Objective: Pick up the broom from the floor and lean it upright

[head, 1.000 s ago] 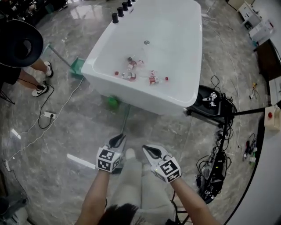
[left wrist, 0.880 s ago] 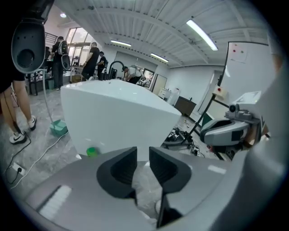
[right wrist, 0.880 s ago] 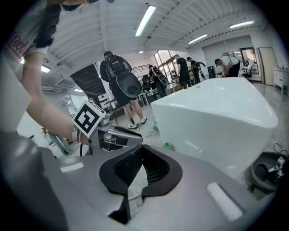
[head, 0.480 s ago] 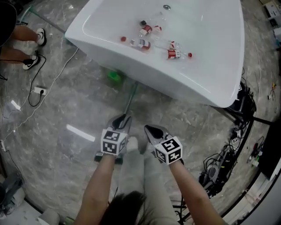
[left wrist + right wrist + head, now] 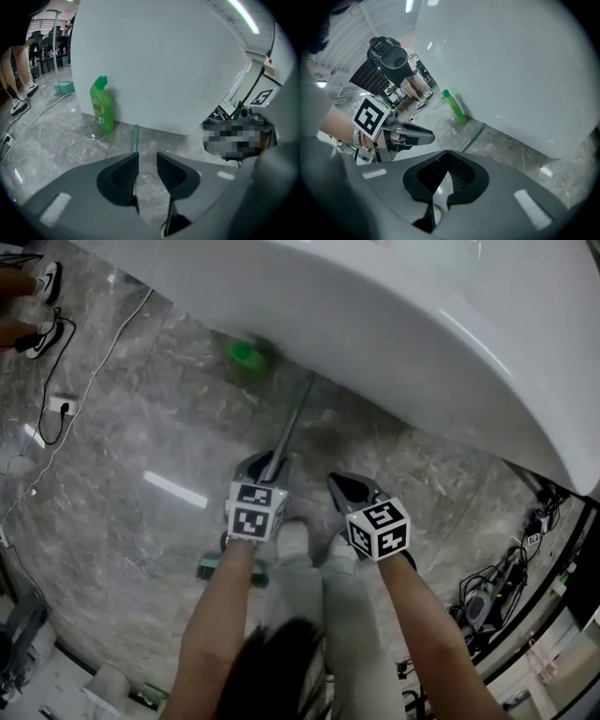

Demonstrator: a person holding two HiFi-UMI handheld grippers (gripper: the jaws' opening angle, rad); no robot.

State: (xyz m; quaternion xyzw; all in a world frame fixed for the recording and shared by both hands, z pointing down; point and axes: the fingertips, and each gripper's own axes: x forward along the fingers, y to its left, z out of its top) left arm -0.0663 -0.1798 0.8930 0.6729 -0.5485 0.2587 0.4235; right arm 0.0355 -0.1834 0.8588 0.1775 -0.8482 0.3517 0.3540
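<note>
Down on the grey, veined stone floor (image 5: 122, 484), polished enough to mirror a strip of light, the broom (image 5: 292, 423) lies flat. Its slim, straight, grey-green handle runs from near the foot of the bathtub (image 5: 422, 324) back toward the person. A green block that looks like its head shows by the left forearm. The bathtub is a smooth, glossy white shell with a rounded rim and a curved, unbroken side wall. A bright green plastic bottle (image 5: 102, 104) with a bent neck stands upright on the floor against that wall, close to the handle's far end.

The left tool (image 5: 265, 465) hangs low over the near part of the handle. Its two dark, scoop-shaped jaws stand a narrow gap apart and have just been opening. Only bare floor shows between the pads, and the handle lies just ahead of and under the left jaw. Whether the jaw touches the handle cannot be made out. The right tool (image 5: 349, 486) sits just beside it to the right, clear of the handle. Its ribbed black jaws meet at the tips with nothing between them. Each tool carries a white cube with black square markers. A thin white cable (image 5: 94, 371) snakes loosely across the floor on the left.
</note>
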